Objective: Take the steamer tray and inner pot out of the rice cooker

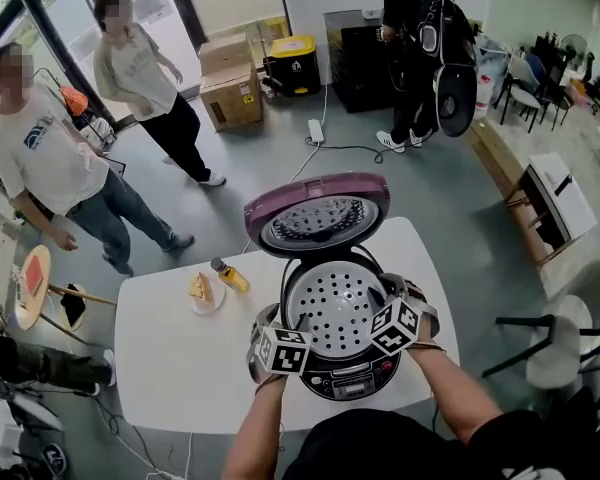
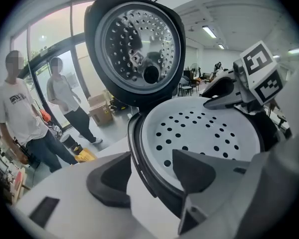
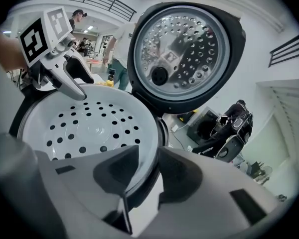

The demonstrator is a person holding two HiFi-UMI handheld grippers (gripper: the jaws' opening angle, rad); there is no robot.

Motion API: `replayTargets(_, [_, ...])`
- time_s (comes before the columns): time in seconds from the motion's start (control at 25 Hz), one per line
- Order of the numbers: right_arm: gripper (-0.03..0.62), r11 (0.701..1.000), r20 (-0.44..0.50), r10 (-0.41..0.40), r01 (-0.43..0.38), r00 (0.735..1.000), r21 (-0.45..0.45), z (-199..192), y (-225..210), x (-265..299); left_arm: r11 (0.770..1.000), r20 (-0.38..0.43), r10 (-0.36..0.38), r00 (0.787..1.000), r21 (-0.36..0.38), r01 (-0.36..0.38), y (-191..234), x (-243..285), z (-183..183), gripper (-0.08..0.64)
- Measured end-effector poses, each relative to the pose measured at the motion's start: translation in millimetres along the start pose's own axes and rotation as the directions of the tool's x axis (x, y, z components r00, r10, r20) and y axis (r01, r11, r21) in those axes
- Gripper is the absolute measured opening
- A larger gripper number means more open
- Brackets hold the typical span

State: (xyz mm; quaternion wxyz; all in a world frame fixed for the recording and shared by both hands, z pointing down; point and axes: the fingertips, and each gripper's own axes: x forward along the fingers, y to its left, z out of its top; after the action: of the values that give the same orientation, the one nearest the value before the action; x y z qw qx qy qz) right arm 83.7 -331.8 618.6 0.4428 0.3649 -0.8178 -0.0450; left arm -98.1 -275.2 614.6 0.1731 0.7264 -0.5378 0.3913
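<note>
The white counter (image 1: 170, 358) in front of you carries everything. Near its front edge, right before you, stands the rice cooker (image 1: 345, 383). Its lid (image 1: 318, 213) is swung fully up and back, so the perforated inner plate faces you. The steamer tray (image 1: 335, 303), white and dotted with round holes, is still seated in the cooker's mouth, level with the rim.

You hold one pair of tongs at each side of it. Your left tongs (image 2: 150, 169) straddle the cooker's left rim, one jaw over the tray and the other outside the body. The outer pad stands clear, with bare counter showing in the gap, so nothing is clamped there. Your right tongs (image 3: 148, 153) stand nearly together on the tray's right rim, one jaw inside and one just outside, pinching the lip.

Left of the cooker, well apart from it, a small plate (image 1: 218, 306) carries a slice of food (image 1: 199, 287). A little yellow bottle (image 1: 230, 275) sits just beside the plate.
</note>
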Motion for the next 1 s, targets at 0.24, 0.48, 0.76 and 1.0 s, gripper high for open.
replayTargets(0.24, [0.110,1.000,0.005,-0.012,0.012,1.000,-0.006,1.7,-1.3,-1.1,0.998,0.022,0.043,0.999,0.041,-0.044,0.5,-2.9,5.7,0.180])
replayTargets(0.48, [0.094,0.999,0.029,-0.037,0.037,0.999,-0.006,5.9,-3.5,-5.6,0.996,0.038,0.059,0.998,0.063,-0.061,0.7,-5.0,9.8,0.115])
replayTargets(0.76, [0.087,0.998,0.061,-0.060,0.060,0.996,-0.004,15.5,-5.3,-13.7,0.997,0.043,0.062,0.997,0.047,-0.064,2.3,-9.5,10.8,0.087])
replayTargets(1.0, [0.086,0.996,0.095,-0.089,0.090,0.991,-0.002,25.4,-12.8,-23.9,0.996,0.079,0.079,0.994,0.036,-0.082,6.2,-19.1,20.8,0.083])
